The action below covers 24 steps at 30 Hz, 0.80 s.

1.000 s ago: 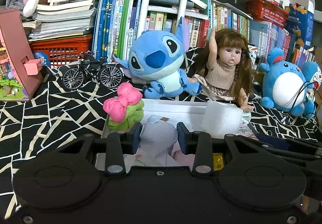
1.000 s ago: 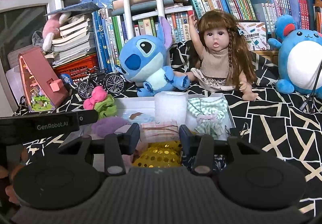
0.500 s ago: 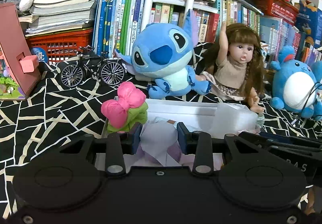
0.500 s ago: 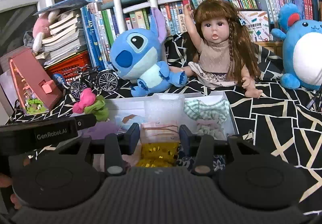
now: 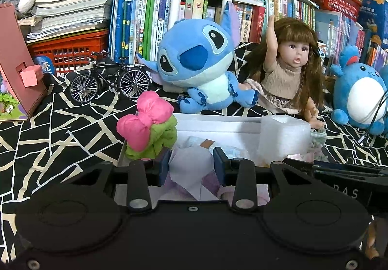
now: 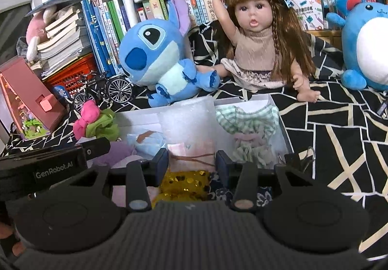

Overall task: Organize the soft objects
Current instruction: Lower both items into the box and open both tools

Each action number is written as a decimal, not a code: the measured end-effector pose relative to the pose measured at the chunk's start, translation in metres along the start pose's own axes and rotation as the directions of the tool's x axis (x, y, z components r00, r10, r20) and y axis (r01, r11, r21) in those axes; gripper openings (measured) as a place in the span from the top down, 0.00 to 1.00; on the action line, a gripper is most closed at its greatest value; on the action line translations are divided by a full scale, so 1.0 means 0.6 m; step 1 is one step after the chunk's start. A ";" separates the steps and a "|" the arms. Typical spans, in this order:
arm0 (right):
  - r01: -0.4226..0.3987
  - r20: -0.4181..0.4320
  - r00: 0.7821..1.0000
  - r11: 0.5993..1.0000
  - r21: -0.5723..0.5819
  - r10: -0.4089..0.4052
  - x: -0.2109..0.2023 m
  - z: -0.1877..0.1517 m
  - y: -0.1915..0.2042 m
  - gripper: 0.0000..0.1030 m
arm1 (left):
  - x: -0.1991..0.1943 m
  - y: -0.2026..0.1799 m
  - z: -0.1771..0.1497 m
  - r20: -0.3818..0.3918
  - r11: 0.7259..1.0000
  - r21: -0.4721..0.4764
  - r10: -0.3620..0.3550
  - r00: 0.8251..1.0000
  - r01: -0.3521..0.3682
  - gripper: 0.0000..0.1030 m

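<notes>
A white tray [image 6: 276, 110] on the black patterned cloth holds soft items: a green checked doll dress [image 6: 247, 119], a bubble-wrap roll [image 6: 186, 119], a light blue cloth [image 6: 145, 141], a pink cloth [image 6: 191, 153] and a gold sequin piece [image 6: 184, 182]. A pink and green bow [image 5: 148, 124] rests on the tray's left rim [image 5: 122, 156]. My left gripper [image 5: 191, 163] is open over a pale lilac cloth [image 5: 189, 168] in the tray. My right gripper [image 6: 191, 163] is open above the pink cloth and the sequin piece.
A blue Stitch plush [image 5: 201, 68], a doll [image 5: 291, 76] and a blue round plush [image 5: 356, 93] sit behind the tray. A model bicycle [image 5: 109, 81], a pink toy house [image 5: 14, 64] and a red basket [image 5: 70, 51] stand at left, with bookshelves behind.
Both cameras have moved forward and lower toward the tray; the toys look larger. Both pairs of fingers keep the same gap.
</notes>
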State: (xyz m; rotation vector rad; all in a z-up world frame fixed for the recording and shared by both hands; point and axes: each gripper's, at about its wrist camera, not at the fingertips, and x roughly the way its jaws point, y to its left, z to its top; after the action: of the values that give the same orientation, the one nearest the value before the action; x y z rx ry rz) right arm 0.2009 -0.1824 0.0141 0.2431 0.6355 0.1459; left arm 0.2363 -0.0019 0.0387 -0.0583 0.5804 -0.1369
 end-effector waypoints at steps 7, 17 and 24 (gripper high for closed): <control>0.001 -0.003 1.000 1.000 0.002 -0.001 0.003 0.000 0.000 0.52 | 0.007 -0.002 -0.005 -0.004 1.000 0.003 0.001 1.000 -0.001 0.64; -0.004 -0.011 1.000 1.000 0.006 0.004 0.007 0.000 -0.001 0.52 | 0.015 -0.006 -0.007 -0.012 1.000 0.008 0.013 1.000 -0.013 0.64; -0.008 -0.005 1.000 1.000 0.005 0.008 0.004 -0.001 -0.001 0.51 | 0.013 -0.008 -0.007 -0.011 1.000 0.010 0.011 1.000 -0.011 0.63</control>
State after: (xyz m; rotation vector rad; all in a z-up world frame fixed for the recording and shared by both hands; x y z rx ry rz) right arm 0.2022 -0.1826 0.0122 0.2500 0.6398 0.1525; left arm 0.2401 -0.0079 0.0312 -0.0452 0.5910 -0.1295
